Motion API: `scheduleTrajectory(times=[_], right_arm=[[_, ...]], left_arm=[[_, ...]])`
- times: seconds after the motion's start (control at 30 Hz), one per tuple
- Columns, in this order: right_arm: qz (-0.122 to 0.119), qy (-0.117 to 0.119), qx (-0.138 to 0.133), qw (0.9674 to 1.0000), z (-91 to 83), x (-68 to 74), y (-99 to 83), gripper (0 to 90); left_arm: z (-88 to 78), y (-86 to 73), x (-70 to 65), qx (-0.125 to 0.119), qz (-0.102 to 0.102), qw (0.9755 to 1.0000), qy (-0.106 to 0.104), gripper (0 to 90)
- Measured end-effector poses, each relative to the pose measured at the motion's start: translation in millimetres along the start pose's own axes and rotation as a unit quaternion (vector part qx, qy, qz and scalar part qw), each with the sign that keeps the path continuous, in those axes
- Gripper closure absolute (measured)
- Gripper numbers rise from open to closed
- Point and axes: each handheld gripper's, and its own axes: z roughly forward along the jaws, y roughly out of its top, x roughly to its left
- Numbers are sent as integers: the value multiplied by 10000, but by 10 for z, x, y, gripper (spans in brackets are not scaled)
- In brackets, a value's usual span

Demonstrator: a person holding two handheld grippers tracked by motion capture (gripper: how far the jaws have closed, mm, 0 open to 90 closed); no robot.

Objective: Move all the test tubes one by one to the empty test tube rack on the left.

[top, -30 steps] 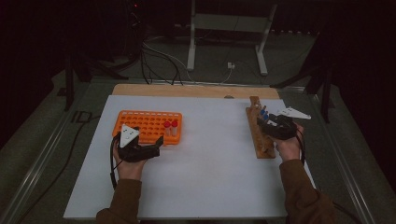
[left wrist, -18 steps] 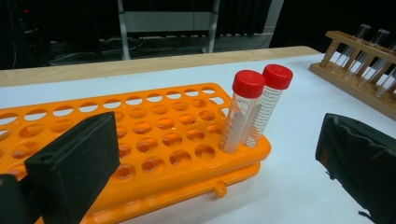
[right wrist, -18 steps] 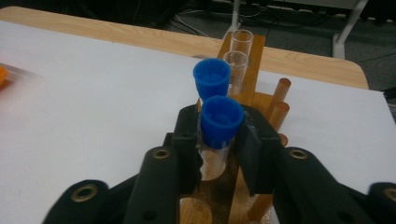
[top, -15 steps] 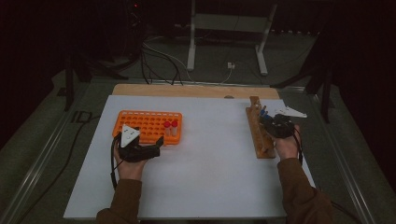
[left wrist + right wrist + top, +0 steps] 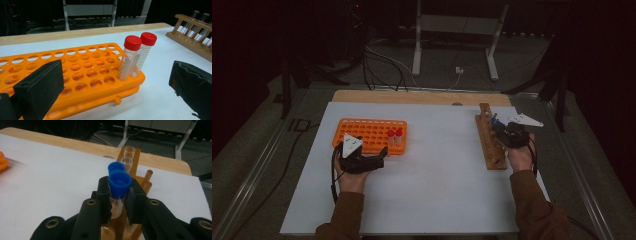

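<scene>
1. High view: right gripper [image 5: 503, 131] at the wooden rack [image 5: 490, 143] on the right; left gripper [image 5: 374, 156] idles by the orange rack [image 5: 371, 135]
2. Left gripper view: jaws wide apart, empty, near two red-capped tubes [image 5: 136, 56]
3. Right gripper view: jaws have just closed on the blue-capped tube [image 5: 119, 185], ready for lifting out

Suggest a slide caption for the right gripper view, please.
Right gripper shut on a blue-capped test tube standing in the wooden rack.
</scene>
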Motion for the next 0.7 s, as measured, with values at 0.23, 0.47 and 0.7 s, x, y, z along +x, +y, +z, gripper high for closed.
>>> scheduleTrajectory(times=[0.23,0.47,0.7], right_arm=[[-37,-15,-134,9999,-76,7,43,764],[-98,-56,-299,9995,-165,25,104,765],[-152,-28,-559,9983,-301,62,254,765]], left_arm=[[5,-3,-7,16,5,10000,-8,4],[13,-6,-12,30,10,10000,-33,4],[17,-6,-21,27,2,10000,-50,4]])
